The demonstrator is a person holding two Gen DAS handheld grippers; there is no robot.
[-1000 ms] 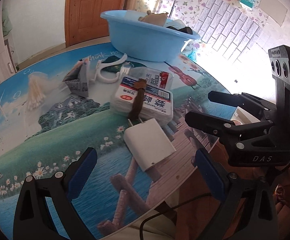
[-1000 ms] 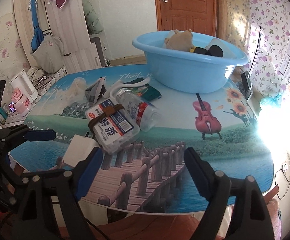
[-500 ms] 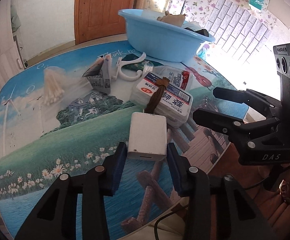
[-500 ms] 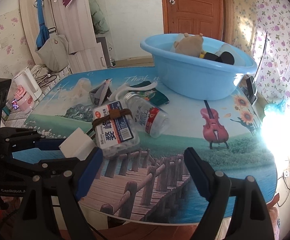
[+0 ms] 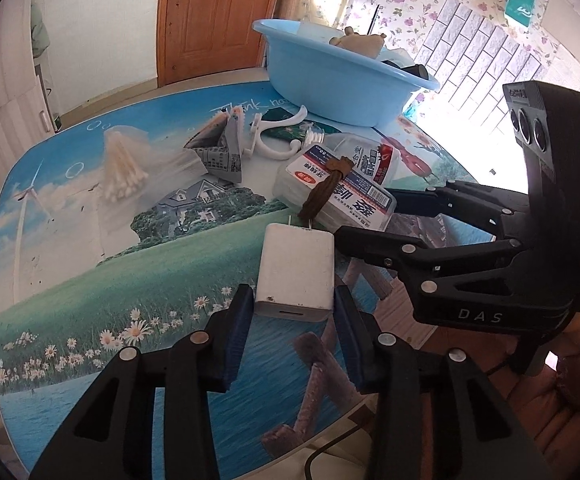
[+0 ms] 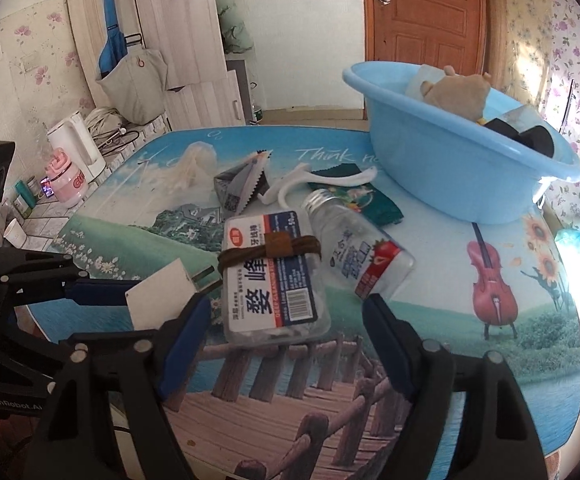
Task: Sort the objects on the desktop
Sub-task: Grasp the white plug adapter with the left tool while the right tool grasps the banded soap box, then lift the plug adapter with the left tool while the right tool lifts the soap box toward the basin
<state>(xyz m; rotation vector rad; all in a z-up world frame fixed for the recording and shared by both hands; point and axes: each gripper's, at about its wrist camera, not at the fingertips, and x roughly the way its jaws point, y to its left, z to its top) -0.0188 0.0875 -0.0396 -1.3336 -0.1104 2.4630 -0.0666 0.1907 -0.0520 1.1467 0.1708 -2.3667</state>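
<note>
Clamping my left gripper (image 5: 294, 312) on the white charger (image 5: 296, 270) is done: a second ago those jaws stood wide around it, and now both blue pads press its sides at the near end, prongs pointing far toward the clutter. That means the charger is secured on the table (image 5: 89, 280) and, I judge, ready to lift toward the blue basin (image 5: 342, 76) at the far right, where sorted things already sit. My right gripper (image 6: 285, 344) has come in from the right and its jaws are closing around the clear box (image 6: 273, 276) with the brown band; the box lies between the pads, but they do not press it yet. Both tools slope down toward the tabletop, the right one lying just beside the left, close enough that I must watch for a bump. Farther out, a bottle (image 6: 360, 248) lies touching the box, then a white hook (image 6: 314, 184), a green packet (image 6: 370, 200), a torn wrapper (image 5: 219, 148) and a bag of swabs (image 5: 123, 164) at the far left.
</note>
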